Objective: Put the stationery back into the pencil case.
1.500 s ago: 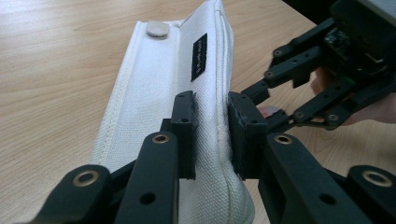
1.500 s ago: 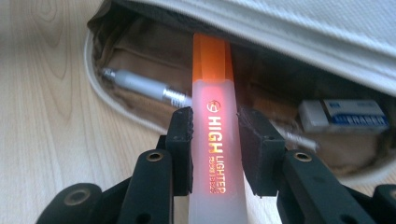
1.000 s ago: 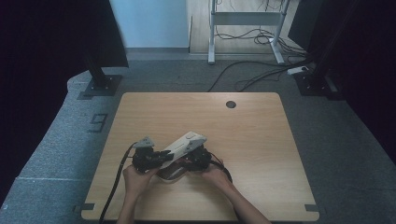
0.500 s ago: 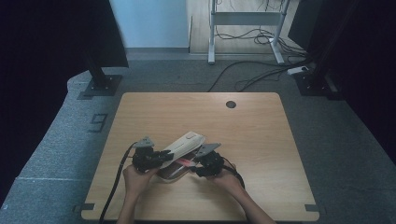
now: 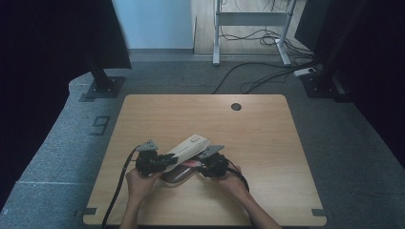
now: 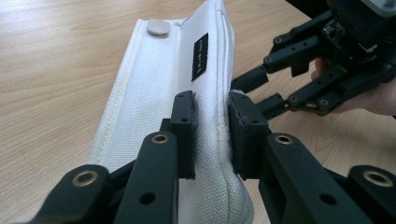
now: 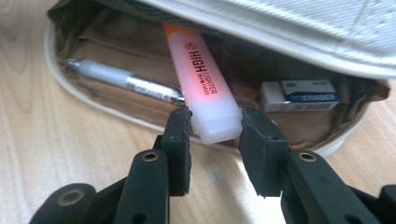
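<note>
Wooden table (image 5: 267, 143), left gripper (image 6: 212, 121) clamping pencil case flap (image 6: 177, 79), right gripper (image 7: 215, 128) closing round highlighter (image 7: 201, 93), eraser (image 7: 303, 93) inside.

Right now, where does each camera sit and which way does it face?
High view: above the table's near side, facing forward and down; both forearms and hands enter below.
Left gripper view: along the left gripper, shut on the white pencil case flap.
Right gripper view: right gripper at the highlighter inside.
Shared: the case and right gripper.

Black linkage jaws with brass-ringed pivot holes, grey three-cornered top plates, black trailing cables, bare forearms
</note>
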`<action>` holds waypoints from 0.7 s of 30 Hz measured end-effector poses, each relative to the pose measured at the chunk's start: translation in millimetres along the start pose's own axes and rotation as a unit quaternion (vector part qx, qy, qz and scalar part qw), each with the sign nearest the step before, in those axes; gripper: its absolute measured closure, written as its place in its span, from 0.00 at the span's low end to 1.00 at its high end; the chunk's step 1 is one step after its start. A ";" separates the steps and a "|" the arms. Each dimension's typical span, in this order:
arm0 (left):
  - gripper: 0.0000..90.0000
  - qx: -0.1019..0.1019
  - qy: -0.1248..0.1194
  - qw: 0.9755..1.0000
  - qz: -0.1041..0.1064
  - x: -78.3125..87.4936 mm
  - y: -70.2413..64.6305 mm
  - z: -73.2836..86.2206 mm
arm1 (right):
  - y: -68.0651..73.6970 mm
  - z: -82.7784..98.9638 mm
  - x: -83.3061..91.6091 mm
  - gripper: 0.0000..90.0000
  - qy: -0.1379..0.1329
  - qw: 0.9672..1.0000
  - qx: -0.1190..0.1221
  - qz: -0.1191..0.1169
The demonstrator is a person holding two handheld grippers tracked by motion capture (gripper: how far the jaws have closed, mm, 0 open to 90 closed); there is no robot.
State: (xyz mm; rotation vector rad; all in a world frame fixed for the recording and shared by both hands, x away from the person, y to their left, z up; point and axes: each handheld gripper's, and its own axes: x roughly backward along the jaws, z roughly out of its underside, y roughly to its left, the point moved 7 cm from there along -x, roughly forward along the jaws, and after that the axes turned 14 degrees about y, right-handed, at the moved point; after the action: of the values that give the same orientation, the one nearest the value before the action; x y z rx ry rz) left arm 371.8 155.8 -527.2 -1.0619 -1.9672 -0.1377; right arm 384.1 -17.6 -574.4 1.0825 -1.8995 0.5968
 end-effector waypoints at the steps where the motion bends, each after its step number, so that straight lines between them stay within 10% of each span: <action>1: 0.81 0.000 0.000 1.000 0.000 0.0 0.0 0.0 | -1.2 -0.7 -0.4 0.69 -0.001 1.000 -0.001 0.002; 21: 0.81 0.000 0.000 1.000 -0.001 0.5 0.7 0.1 | -36.2 -8.7 -2.3 0.59 -0.001 0.999 -0.024 0.042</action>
State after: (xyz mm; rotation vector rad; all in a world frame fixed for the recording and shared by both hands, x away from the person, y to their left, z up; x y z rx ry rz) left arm 372.1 156.6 -527.1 -1.0593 -1.9683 -0.1397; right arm 419.6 -28.7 -572.0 0.9773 -1.9581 0.5940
